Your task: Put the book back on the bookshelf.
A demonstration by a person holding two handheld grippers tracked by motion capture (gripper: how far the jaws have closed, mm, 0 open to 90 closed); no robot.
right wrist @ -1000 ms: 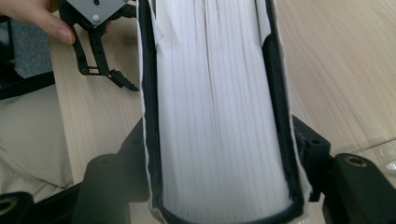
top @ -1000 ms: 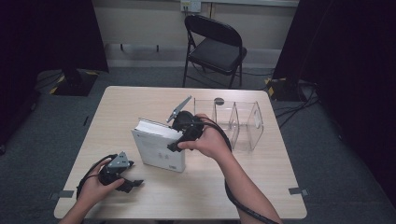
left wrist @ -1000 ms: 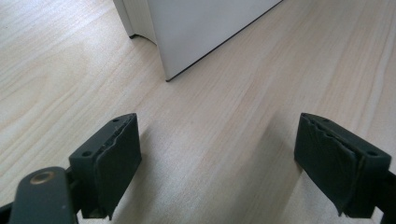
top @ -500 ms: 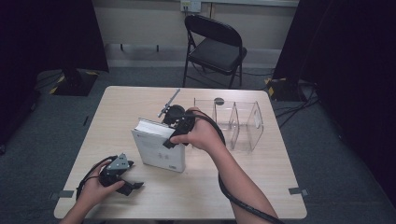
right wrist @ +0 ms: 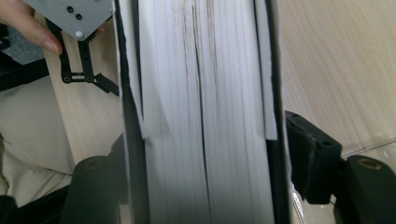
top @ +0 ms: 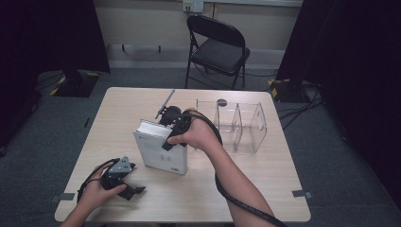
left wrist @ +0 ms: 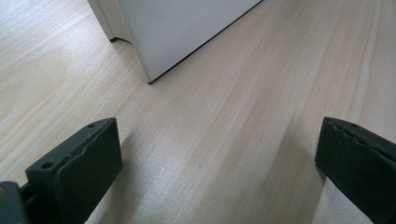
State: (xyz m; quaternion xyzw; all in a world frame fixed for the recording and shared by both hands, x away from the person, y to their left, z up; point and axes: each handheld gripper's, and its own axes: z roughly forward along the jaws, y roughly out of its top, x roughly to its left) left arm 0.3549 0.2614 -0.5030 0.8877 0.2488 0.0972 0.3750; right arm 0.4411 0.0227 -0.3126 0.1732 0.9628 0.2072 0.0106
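Note:
A thick white book [top: 161,151] stands tilted on its lower edge near the table's middle, front cover towards me. My right gripper [top: 164,136] comes down over its top edge. In the right gripper view the page block [right wrist: 201,116] sits between the jaws with a pad [right wrist: 306,158] against one cover. Those jaws have just been opening and still hold the book. My left gripper [top: 133,185] rests near the table's front left, jaws wide apart after opening, with bare wood between them [left wrist: 215,163]. The book's corner [left wrist: 177,28] lies just ahead of it.
A clear acrylic organiser [top: 236,125] with several compartments stands right of the book, a small dark round thing [top: 221,101] at its back. A black folding chair [top: 217,47] stands beyond the light wooden table [top: 283,189]. The right gripper's cable hangs along the forearm.
My right hand has shifted a little to the left and away with the book's top, and the book stands steeper. The left gripper's jaws have spread wider; that hand has stayed put.

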